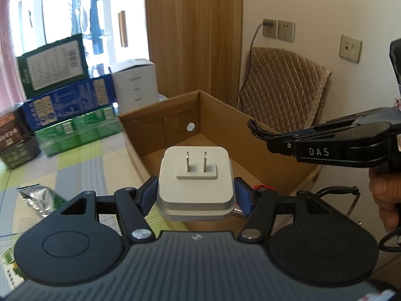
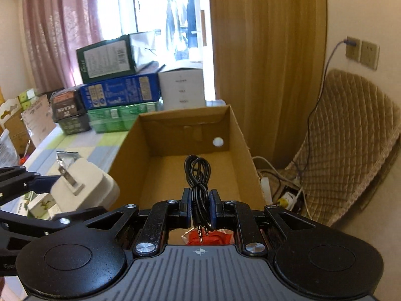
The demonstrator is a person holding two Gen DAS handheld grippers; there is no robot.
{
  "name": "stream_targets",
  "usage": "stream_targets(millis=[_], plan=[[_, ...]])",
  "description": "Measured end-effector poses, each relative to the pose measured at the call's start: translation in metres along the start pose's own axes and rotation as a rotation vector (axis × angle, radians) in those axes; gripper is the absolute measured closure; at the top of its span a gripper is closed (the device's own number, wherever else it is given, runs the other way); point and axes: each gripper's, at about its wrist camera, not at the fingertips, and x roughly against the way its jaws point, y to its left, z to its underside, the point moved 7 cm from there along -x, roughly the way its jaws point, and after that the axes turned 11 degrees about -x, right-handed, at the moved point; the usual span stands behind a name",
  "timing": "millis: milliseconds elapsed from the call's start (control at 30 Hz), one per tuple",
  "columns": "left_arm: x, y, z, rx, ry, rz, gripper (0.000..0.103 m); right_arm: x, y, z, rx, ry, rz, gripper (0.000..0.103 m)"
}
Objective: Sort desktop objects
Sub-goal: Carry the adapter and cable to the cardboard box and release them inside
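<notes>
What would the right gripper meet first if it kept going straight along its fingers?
Probably the far wall of the cardboard box. The right gripper, shut on a coiled black audio cable, points over the box's open inside, which looks free ahead; depth is uncertain.

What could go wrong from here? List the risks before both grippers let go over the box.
1. The white charger is held only by its side edges in the left gripper; it may slip or land prongs first.
2. The coiled black audio cable, pinched in the right gripper, could snag on a finger when released.
3. Both grippers crowd the cardboard box and could collide.
</notes>
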Motion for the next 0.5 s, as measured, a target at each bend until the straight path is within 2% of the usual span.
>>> stream_targets(millis=[267, 367, 500], plan=[[-0.038, -0.007, 0.002, -0.036, 0.033, 0.026, 0.043, -0.023, -0.019, 0.001, -0.027, 0.023, -0.005, 0.092], [-0.043, -0.008, 0.001, -0.069, 0.036, 0.023, 0.042, -0.029, -0.021, 0.003, -0.039, 0.033, -0.006, 0.092], [-0.04, -0.003, 0.004, -0.059, 0.032, 0.006, 0.042, -0.032, -0.022, 0.007, -0.045, 0.044, -0.011, 0.092]])
